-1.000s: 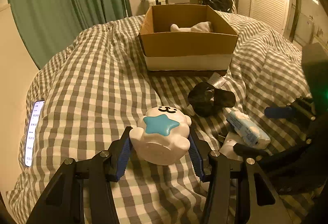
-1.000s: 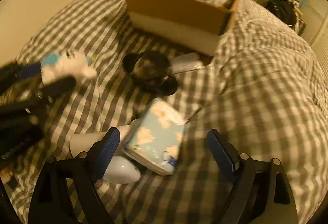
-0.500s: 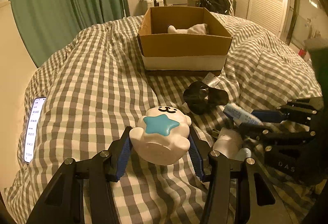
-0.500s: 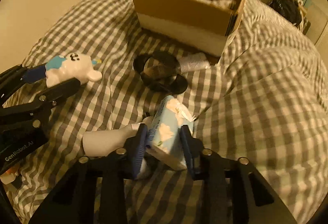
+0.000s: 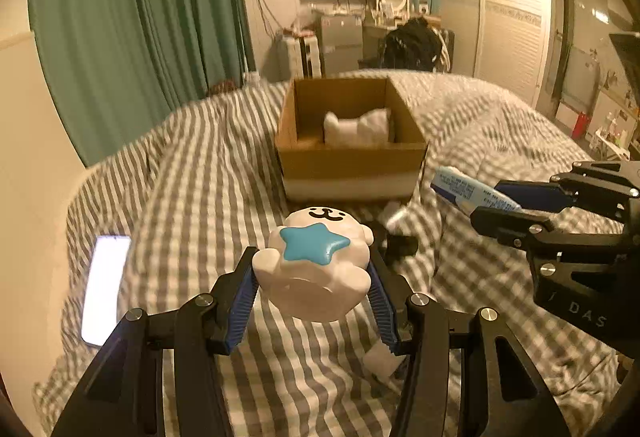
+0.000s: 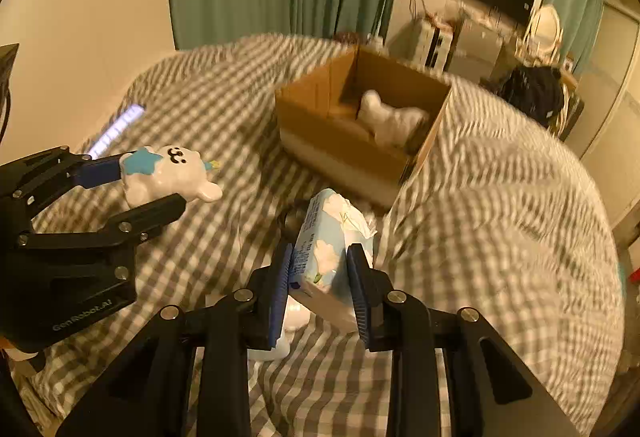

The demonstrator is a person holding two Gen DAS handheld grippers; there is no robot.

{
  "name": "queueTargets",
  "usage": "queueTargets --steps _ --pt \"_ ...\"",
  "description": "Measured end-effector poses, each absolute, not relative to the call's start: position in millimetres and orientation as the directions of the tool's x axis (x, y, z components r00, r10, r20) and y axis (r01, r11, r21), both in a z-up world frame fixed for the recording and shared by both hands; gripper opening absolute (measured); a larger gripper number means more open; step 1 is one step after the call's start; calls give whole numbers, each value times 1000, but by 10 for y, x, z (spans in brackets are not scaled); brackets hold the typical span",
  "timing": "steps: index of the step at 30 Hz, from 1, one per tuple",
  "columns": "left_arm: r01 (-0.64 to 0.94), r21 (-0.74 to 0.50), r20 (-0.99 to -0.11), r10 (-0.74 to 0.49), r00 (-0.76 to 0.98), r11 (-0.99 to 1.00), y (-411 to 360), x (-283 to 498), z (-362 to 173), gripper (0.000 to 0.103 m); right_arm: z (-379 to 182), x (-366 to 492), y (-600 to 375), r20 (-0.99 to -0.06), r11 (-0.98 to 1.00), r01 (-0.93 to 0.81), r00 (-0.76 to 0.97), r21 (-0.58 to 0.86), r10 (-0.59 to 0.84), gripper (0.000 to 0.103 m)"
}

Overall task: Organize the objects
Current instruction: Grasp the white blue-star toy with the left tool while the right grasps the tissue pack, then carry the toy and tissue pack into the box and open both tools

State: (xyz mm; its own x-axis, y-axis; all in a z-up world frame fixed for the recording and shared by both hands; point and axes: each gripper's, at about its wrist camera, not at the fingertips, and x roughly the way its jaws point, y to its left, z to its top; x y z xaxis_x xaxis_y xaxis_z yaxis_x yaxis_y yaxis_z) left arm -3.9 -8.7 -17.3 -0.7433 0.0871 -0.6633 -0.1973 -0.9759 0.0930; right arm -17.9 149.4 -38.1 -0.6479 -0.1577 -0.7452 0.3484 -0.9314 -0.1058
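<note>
My left gripper (image 5: 312, 293) is shut on a white bear figure with a blue star (image 5: 316, 265) and holds it above the checked bed; it also shows in the right wrist view (image 6: 168, 173). My right gripper (image 6: 320, 289) is shut on a light blue tissue pack (image 6: 328, 249), lifted off the bed; the pack shows at the right of the left wrist view (image 5: 468, 193). An open cardboard box (image 5: 352, 161) stands ahead on the bed with a white plush (image 5: 356, 129) inside. The box also shows in the right wrist view (image 6: 344, 141).
A lit phone (image 5: 104, 289) lies on the bed at the left. A dark round object (image 5: 400, 245) and a white bottle (image 6: 280, 337) lie on the checked bedspread (image 5: 192, 197) below the grippers. Green curtains, a TV and a cluttered desk stand behind.
My right gripper closed on the tissue pack and lifted it. Both grippers have risen and moved toward the box with their objects.
</note>
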Motion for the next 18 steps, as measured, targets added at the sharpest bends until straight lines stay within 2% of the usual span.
queueTargets --steps 12,18 --pt "-203 120 -570 99 -816 -972 14 -511 339 53 412 -430 1458 -606 -924 341 -776 -172 -174 27" --pt "-209 90 -568 122 -814 -974 86 -1064 443 53 619 -867 1487 -568 -932 326 -802 -157 -185 27"
